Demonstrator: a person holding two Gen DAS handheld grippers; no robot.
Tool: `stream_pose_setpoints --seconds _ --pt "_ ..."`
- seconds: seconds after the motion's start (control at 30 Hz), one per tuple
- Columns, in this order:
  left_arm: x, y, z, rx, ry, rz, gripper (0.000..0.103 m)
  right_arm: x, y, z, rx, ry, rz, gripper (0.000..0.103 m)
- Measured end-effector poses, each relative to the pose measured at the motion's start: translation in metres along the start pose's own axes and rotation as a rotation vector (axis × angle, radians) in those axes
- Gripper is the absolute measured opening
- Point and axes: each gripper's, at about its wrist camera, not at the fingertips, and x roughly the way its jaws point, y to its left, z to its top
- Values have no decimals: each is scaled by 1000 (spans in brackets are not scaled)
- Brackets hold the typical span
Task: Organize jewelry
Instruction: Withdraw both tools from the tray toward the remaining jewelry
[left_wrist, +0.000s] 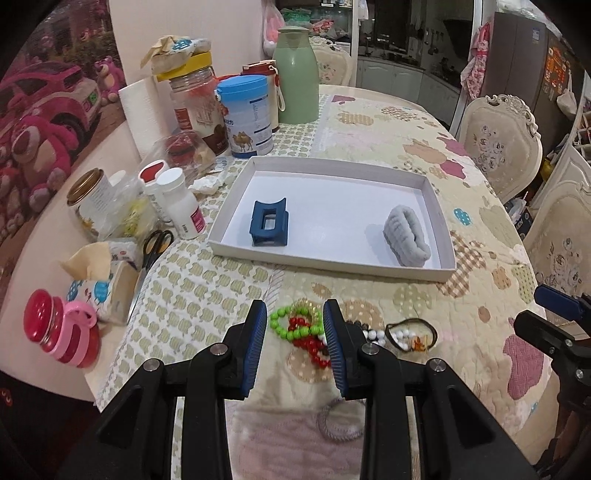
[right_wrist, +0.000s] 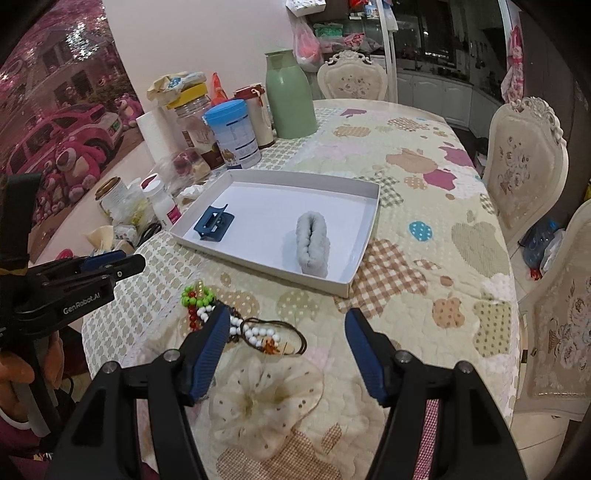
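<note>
The left gripper (left_wrist: 295, 325) hangs just above the quilted tablecloth (left_wrist: 424, 122) with its jaws parted and nothing between the pads. Framed in that gap lies a green bead bracelet (left_wrist: 286, 326), tangled with a red bead bracelet (left_wrist: 314, 349) and a pale yellowish beaded ring (left_wrist: 306, 308). Beside the right-hand finger, a string of white beads (left_wrist: 400, 338) and a dark brown hair tie (left_wrist: 410, 326) trail away across the cloth, and a grey coiled hair tie (left_wrist: 340, 421) rests on the cloth low between the gripper's arms.

The right gripper (right_wrist: 286, 328) is spread wide and holds nothing. Below its jaws lies a cream dotted organza scrunchie (right_wrist: 266, 398); the white beads (right_wrist: 255, 334) and brown tie (right_wrist: 291, 334) lie just beyond it, touching the inner edge of the left-hand finger.

Further out sits a shallow white cardboard tray (left_wrist: 325, 260). Inside it are a dark blue claw hair clip (left_wrist: 269, 222) towards the left side and a grey fluffy scrunchie (left_wrist: 408, 236) towards the right, well apart from each other.

To the left of the tray the table edge is crowded: black scissors (left_wrist: 157, 243), a tissue pack (left_wrist: 99, 284), a white pill bottle (left_wrist: 184, 208), a red-lidded jar (left_wrist: 55, 326), a blue-lidded tin (left_wrist: 245, 114), a clear jar with a yellow lid (left_wrist: 194, 107), a paper towel roll (left_wrist: 144, 114) and a green thermos (left_wrist: 295, 75). Ornate cream chairs (left_wrist: 498, 144) stand along the right side of the table.
</note>
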Motion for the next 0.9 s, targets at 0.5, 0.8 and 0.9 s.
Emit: stream_pose_setpoints --seconds 0.5,0.8,0.9 --pt "-5 39 -29 -134 64 -47 35 -7 10 -24 -40 30 14 68" --pt "27 66 -34 -255 163 -162 35 9 2 -32 -24 73 24 68" --pt "40 65 -28 -271 183 -185 35 20 -2 -32 -13 88 25 68"
